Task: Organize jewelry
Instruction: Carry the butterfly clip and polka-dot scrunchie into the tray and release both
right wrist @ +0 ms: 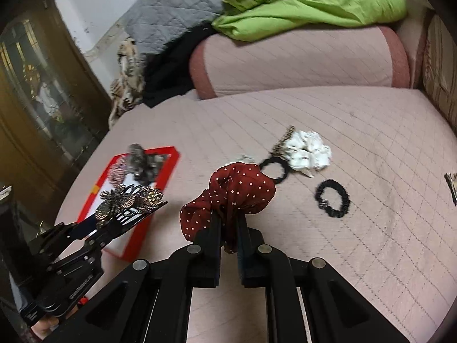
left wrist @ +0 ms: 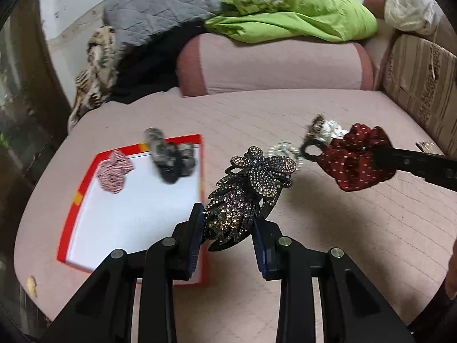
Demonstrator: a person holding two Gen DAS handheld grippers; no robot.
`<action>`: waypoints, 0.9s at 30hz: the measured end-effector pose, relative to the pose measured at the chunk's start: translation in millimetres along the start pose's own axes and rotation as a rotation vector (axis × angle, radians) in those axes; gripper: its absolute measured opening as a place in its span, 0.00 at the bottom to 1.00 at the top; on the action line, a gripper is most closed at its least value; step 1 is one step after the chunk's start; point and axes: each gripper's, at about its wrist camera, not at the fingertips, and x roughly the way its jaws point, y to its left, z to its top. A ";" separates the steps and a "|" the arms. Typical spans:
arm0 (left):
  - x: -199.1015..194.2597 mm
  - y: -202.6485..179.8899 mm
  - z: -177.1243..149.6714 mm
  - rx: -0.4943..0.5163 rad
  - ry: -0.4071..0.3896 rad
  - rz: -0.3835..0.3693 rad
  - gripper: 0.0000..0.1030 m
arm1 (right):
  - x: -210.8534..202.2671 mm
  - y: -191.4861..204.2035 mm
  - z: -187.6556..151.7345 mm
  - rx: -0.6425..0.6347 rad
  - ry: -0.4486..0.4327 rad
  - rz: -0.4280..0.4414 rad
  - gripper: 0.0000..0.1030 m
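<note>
Jewelry box (left wrist: 74, 197), red-rimmed with a white floor, lay on my pink quilt (left wrist: 342, 243) holding two scrunchies. My left gripper (left wrist: 228, 228) pinched the rhinestone hair comb (left wrist: 248, 188) above its right edge. My right gripper (right wrist: 230, 223) was pressed on the red dotted scrunchie (right wrist: 228, 191), held above the quilt.

A: Where's the left hand-held gripper (left wrist: 228, 228)?

B: Raised above the bed (left wrist: 342, 243), angled down, pads clamped on a rhinestone hair clip (left wrist: 245, 197).

A: And the right hand-held gripper (right wrist: 228, 225)?

B: Beside it, also above the bed, pinching a red dotted scrunchie (right wrist: 228, 194).
</note>
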 end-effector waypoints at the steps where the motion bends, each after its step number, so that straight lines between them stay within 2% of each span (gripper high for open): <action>1: -1.1 6.6 -1.7 -0.010 0.000 0.012 0.30 | -0.8 5.9 -0.1 -0.009 0.000 0.006 0.10; 10: 5.4 73.8 -16.5 -0.120 0.015 0.109 0.30 | 8.5 68.4 -1.9 -0.103 0.024 0.051 0.10; 23: 28.4 153.7 -31.3 -0.258 0.064 0.207 0.30 | 60.9 152.8 1.1 -0.217 0.092 0.113 0.10; 27: 34.1 175.5 -44.1 -0.302 0.110 0.240 0.30 | 81.2 175.8 -6.8 -0.249 0.132 0.133 0.10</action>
